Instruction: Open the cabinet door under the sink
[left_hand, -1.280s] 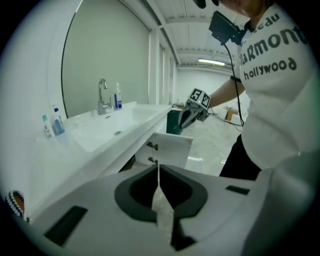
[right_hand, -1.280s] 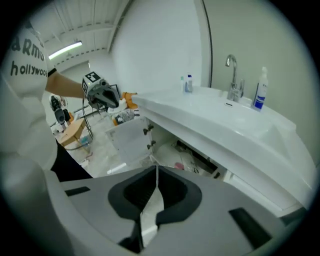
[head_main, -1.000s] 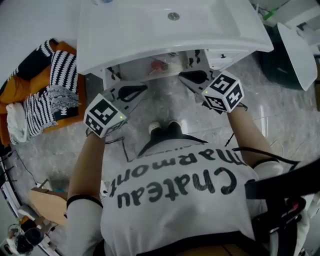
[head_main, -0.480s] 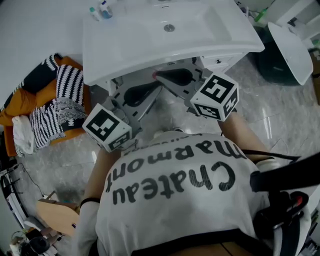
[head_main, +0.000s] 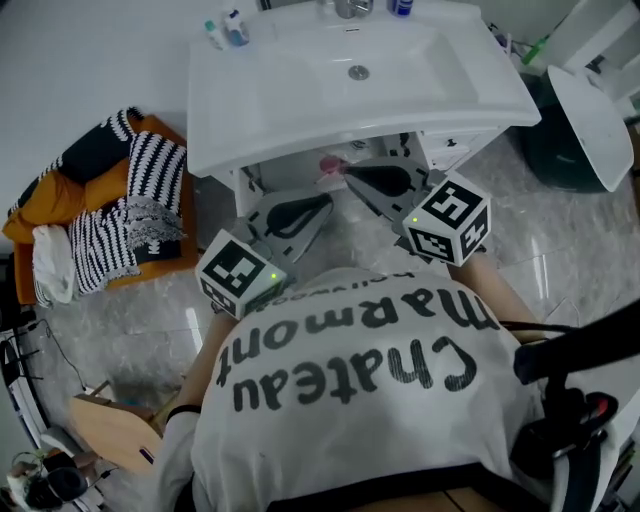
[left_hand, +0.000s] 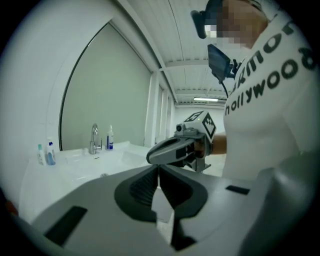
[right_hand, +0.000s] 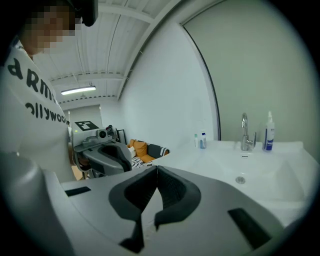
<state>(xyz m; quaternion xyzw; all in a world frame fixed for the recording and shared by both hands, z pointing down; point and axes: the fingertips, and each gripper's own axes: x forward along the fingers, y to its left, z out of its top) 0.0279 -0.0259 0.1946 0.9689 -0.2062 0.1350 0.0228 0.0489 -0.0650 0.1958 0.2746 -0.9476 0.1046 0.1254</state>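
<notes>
Upper centre of head view: white sink basin (head_main: 300, 100), with the cabinet (head_main: 447, 150) tucked under its front lip. Only a thin strip of white front panels is visible. Mid-strip there's a gap with a pink-red thing (head_main: 330, 163) showing. My read is the door may already be swung out, but I can't confirm; door edge and handle aren't resolvable from up top.

Left gripper (head_main: 326, 203): jaws closed, tips touching, nothing in them. Right gripper (head_main: 348, 170): jaws have just been closing, now tip to tip, nothing between them. Both empty.

Key geometry: in the head view both grippers point up-frame at the cabinet strip. Right tips are just beside the gap; left tips are lower in frame and further off, so the right hand is nearer. But both gripper views look across the top of the basin, with faucet (right_hand: 245, 132) and bottle (right_hand: 269, 131) in frame and no cabinet front. So the cabinet sits below the jaws' line, not along it.

Judgement: the next move needs a drop below the basin lip, plus jaws reopened, before anything can be hooked. The door's long axis is presumably vertical, so the jaws should straddle a vertical edge or handle. Risk: clipping the overhanging lip on the way down.
</notes>
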